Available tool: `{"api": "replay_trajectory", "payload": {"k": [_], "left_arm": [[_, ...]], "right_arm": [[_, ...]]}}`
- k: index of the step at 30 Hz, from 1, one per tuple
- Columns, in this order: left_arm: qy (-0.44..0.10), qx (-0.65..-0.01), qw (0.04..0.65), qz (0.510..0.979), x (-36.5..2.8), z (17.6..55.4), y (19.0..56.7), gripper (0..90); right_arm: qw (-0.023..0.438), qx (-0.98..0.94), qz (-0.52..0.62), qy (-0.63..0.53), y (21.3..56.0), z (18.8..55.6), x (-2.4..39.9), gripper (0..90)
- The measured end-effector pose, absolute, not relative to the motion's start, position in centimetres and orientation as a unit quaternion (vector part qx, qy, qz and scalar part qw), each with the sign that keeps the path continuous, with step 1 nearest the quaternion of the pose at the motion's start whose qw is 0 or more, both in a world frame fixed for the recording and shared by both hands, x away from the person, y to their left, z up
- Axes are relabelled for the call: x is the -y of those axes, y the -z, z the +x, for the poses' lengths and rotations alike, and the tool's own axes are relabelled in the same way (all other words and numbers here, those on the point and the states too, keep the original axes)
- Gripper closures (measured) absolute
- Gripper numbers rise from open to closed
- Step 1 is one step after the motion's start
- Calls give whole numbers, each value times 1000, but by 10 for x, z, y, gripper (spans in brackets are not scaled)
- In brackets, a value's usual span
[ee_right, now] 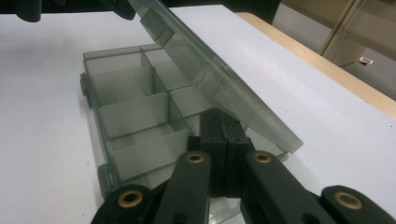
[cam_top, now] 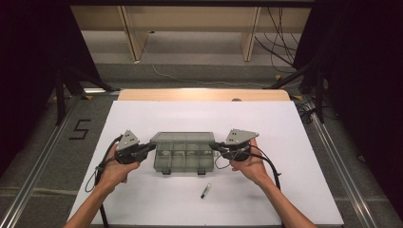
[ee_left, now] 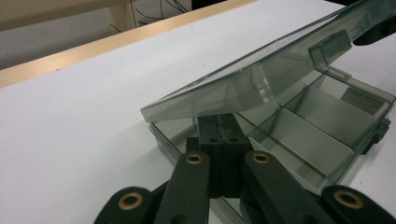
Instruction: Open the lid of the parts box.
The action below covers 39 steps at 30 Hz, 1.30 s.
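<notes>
A person holds two grippers at either end of a clear grey box (cam_top: 183, 156) on a white table (cam_top: 142, 118). The box lies between the grippers, its lid (cam_top: 183, 137) raised partway and tilted up over the base. The left gripper (cam_top: 151, 147) meets the box's left end; in the left gripper view its jaws are pressed together, tips (ee_left: 219, 135) just under the lid's edge, above the base (ee_left: 327, 140). The right gripper (cam_top: 214, 146) meets the right end; its jaws are also pressed together, tips (ee_right: 223, 128) under the lid (ee_right: 210, 70). Whether either pinches anything cannot be told. Thin walls split the base (ee_right: 126, 116) into several compartments; those visible hold nothing. A small pen-like item (cam_top: 206, 190) lies on the table, nearer the person than the box, closer to the right gripper.
</notes>
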<state>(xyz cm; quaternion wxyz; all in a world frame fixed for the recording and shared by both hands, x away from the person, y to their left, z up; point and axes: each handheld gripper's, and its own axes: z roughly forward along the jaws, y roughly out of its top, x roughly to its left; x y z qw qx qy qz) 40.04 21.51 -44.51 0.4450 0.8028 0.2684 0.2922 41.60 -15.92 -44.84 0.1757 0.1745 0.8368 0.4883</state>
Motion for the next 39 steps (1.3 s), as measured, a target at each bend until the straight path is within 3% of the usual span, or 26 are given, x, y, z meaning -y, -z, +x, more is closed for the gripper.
{"api": "replay_trajectory", "payload": {"k": [22,31,36,39], "left_arm": [[-325,-275,462,778,-218,409,440,896],[-325,-275,464,777,-217,409,440,895],[-322,-273,466,778,-217,409,440,895],[-323,-274,466,777,-217,409,440,895]], "right_arm": [[224,-817,184,-498,444,429,156,900],[208,-818,187,-502,443,428,157,900],[190,-826,186,-497,440,423,159,841],[182,-826,196,-496,436,419,162,752]]}}
